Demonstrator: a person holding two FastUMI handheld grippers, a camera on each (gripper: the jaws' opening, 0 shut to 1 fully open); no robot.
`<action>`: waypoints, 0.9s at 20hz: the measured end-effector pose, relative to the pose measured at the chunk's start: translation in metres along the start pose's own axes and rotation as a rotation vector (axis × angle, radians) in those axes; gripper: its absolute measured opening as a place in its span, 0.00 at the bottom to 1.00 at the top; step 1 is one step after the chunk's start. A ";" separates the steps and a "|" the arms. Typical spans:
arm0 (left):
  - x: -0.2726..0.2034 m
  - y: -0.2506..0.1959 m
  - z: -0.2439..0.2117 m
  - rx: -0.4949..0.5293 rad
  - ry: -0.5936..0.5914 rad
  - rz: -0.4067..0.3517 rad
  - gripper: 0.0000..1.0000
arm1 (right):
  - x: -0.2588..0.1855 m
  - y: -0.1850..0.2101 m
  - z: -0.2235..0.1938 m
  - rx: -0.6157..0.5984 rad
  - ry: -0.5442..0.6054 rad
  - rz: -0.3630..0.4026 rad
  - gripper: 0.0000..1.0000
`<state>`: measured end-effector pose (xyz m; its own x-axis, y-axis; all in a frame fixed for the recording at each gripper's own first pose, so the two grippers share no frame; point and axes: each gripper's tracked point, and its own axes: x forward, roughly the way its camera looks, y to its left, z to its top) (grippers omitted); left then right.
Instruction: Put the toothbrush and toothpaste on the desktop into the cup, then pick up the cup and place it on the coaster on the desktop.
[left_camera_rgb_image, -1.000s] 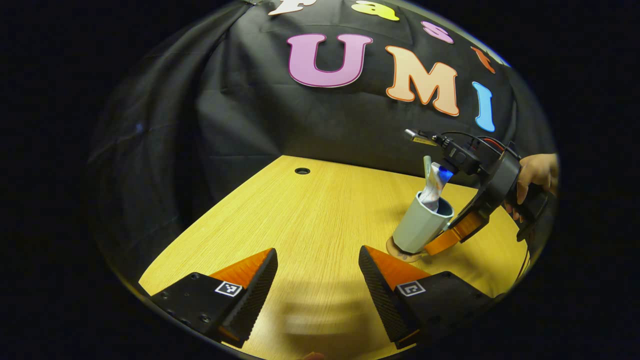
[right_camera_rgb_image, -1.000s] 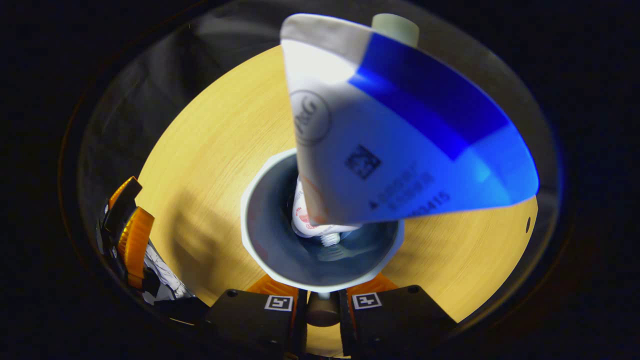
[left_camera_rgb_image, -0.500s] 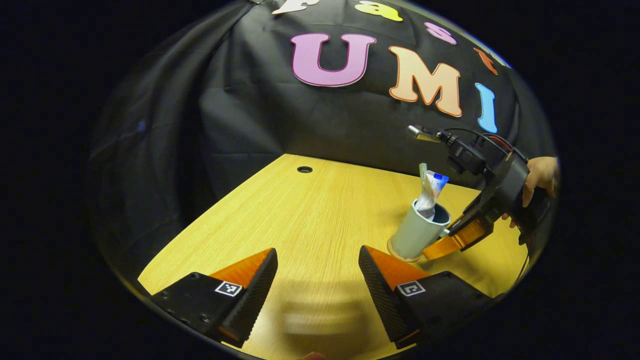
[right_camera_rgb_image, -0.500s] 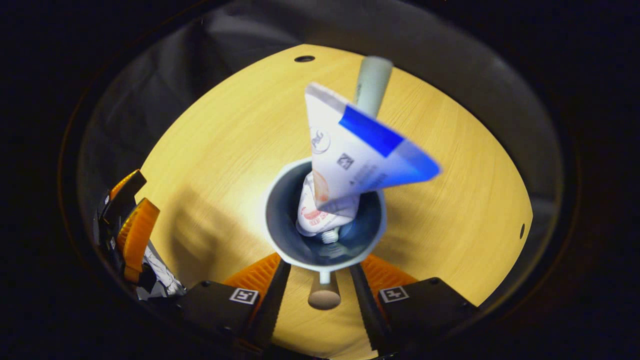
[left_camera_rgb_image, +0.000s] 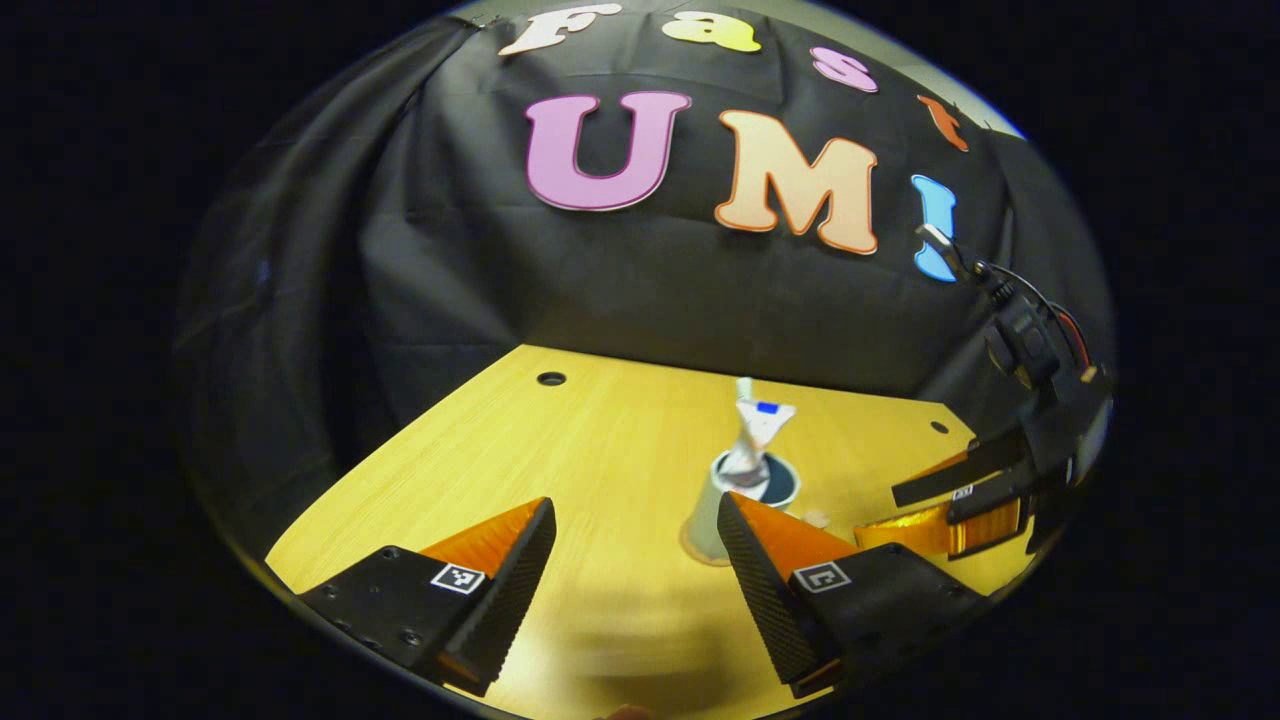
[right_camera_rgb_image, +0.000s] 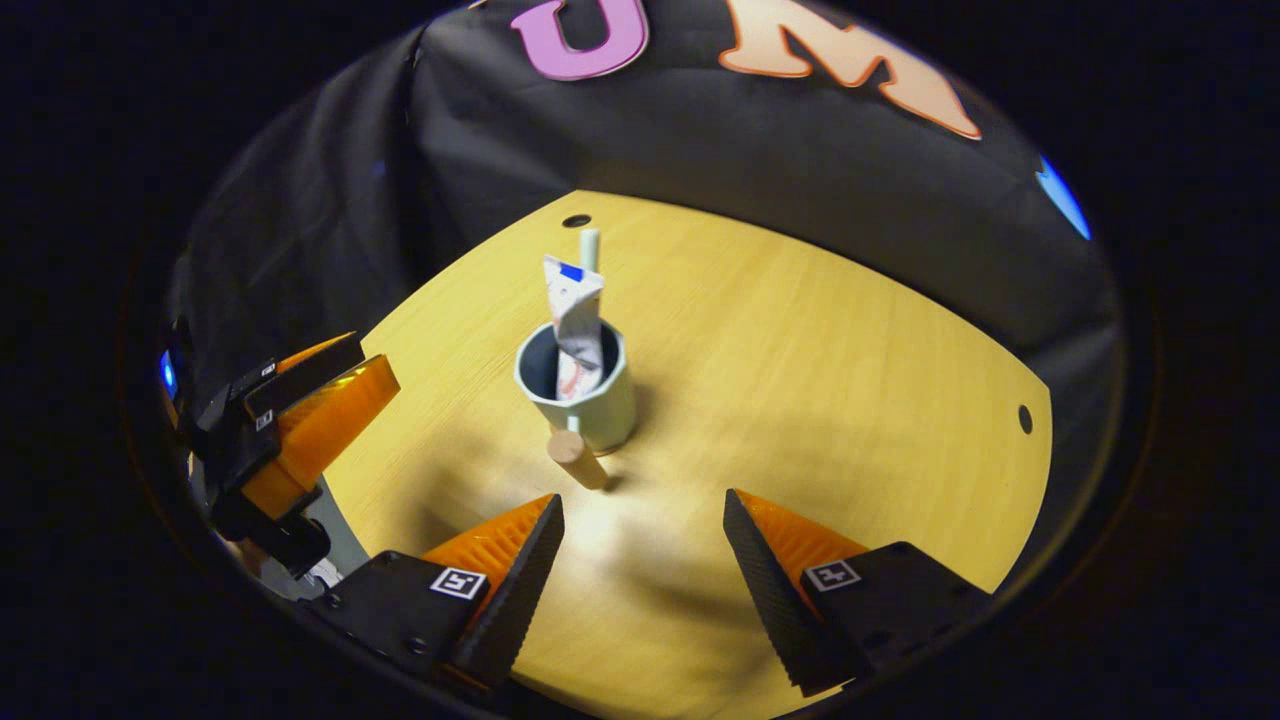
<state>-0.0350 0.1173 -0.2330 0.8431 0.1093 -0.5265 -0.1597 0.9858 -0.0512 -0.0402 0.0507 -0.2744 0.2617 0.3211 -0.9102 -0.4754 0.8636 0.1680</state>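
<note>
- Released and backed away from, the pale green ceramic cup (right_camera_rgb_image: 580, 385) stands with white-and-blue toothpaste tube (right_camera_rgb_image: 572, 320) inside.
- Both the right gripper (right_camera_rgb_image: 640, 560) and left gripper (left_camera_rgb_image: 635, 560) are spread apart, empty.
- Withdrawal is best kept straight, so the cup's wooden handle (right_camera_rgb_image: 577, 458) is not clipped.

A yellow wood-grain tabletop (right_camera_rgb_image: 800, 380) is seen, pierced by small round holes (right_camera_rgb_image: 576, 220) near its edges and backed by black cloth (left_camera_rgb_image: 640, 290).

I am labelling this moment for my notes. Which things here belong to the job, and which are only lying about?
Belong to the job:
cup
toothpaste tube
toothbrush
coaster, under the cup
right gripper, open
left gripper, open

Just there:
wooden desktop
cable holes
</note>
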 end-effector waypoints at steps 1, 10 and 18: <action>-0.002 -0.014 0.006 0.009 -0.016 -0.006 0.95 | -0.011 -0.011 0.000 0.010 -0.055 -0.017 0.99; -0.040 -0.115 0.078 0.070 -0.236 -0.063 0.95 | -0.150 -0.071 0.026 0.125 -0.633 -0.149 0.99; -0.090 -0.129 0.105 0.086 -0.337 -0.112 0.94 | -0.222 -0.086 0.040 0.245 -0.877 -0.312 0.99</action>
<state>-0.0364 -0.0063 -0.0902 0.9772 0.0217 -0.2114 -0.0252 0.9996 -0.0136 -0.0233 -0.0793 -0.0717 0.9290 0.1536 -0.3368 -0.1154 0.9847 0.1308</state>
